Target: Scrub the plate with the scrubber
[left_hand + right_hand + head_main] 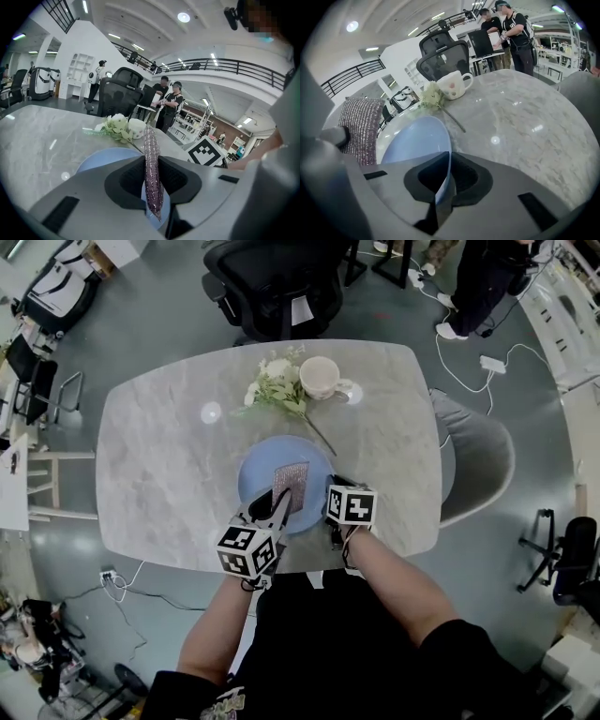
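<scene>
At the lower centre of the head view, our left hand-held gripper point(277, 502) is clamped on the purple mesh scrubber point(292, 486). In the left gripper view the scrubber stands edge-on between the jaws. Just to the right, our right hand-held gripper point(332, 491) pinches the near rim of the blue plate point(258, 474); its own view shows the thin rim wedged between the closed jaws. The plate sits at the near middle of the grey marble desk point(169, 465), and it seems tipped up on the held side. The scrubber hangs over the plate's middle, but we cannot tell whether it touches.

To scrub well, we judge the right grip must stay firm so the plate neither slides nor drops. We should lay the scrubber's broad face on the surface, not its edge, and work in small overlapping circles from centre to rim. Further up the frame, the flower sprig point(277, 385) and white mug point(320, 377) lie near the plate's far edge, so our strokes should stop short of the stem.
</scene>
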{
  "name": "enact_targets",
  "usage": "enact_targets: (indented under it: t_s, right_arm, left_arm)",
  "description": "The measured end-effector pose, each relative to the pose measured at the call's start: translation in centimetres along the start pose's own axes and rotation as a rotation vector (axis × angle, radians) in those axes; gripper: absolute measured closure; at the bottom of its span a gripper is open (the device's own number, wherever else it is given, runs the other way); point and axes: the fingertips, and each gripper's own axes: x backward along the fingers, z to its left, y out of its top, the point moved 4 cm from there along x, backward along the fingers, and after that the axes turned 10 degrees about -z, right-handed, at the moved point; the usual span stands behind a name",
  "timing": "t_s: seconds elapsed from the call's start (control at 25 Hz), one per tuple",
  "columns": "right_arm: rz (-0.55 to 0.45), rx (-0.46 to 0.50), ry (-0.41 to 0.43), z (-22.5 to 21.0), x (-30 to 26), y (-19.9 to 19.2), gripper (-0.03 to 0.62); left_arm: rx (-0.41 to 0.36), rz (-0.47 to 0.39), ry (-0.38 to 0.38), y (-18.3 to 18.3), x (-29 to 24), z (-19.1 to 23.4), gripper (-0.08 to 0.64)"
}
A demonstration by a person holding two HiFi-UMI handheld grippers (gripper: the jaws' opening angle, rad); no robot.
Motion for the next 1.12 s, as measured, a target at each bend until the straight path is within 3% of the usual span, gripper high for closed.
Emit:
enact_targets:
  t_s: [0.8,1.12]
  right_arm:
    - [-0.058,-0.016,-0.105,0.5,0.1,-1.2,0.566]
    - [-0.091,-0.024,-0.125,0.5,0.0,-1.2,0.566]
  left_arm:
    - [0.01,0.287,-0.146,-5.1,-8.1,4.6,0.477]
    - [-0.035,0.37,-0.137,-6.8,-9.5,5.9,0.48]
